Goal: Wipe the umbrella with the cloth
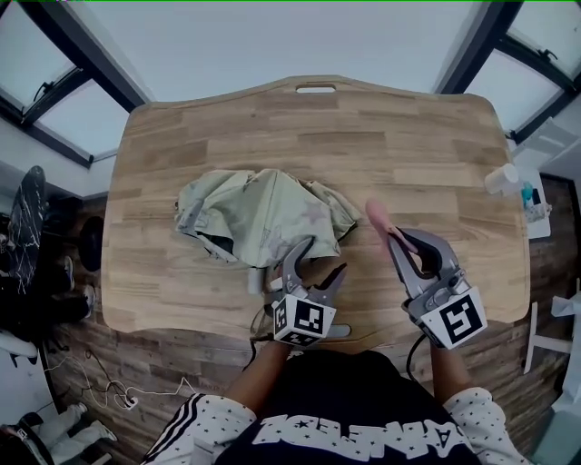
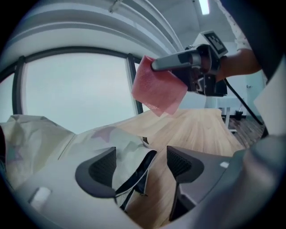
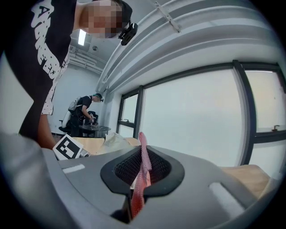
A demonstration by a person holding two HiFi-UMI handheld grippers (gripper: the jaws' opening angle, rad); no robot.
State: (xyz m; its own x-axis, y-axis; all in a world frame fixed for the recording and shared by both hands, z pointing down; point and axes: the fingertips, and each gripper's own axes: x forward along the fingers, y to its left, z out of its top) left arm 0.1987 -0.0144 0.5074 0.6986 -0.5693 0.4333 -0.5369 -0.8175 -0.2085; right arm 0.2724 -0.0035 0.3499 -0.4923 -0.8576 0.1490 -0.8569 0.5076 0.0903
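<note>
Umbrella (image 1: 259, 213) lies before the downward-tilted left gripper (image 1: 322, 257), jaws spread; right gripper (image 1: 397, 238) held level, jaws clamping cloth (image 1: 377, 218).

This is looking like an office or lab workroom rather than a home: tall dark-framed windows (image 3: 192, 116) are running along the wall, and a strip light (image 2: 203, 6) is glowing on the white ceiling. A large wooden table (image 1: 408, 136) is standing on a wood-plank floor (image 1: 91, 354) where loose cables (image 1: 113, 392) are trailing. Farther back, another person (image 3: 84, 109) is working at a dark round table (image 3: 94, 129).
</note>
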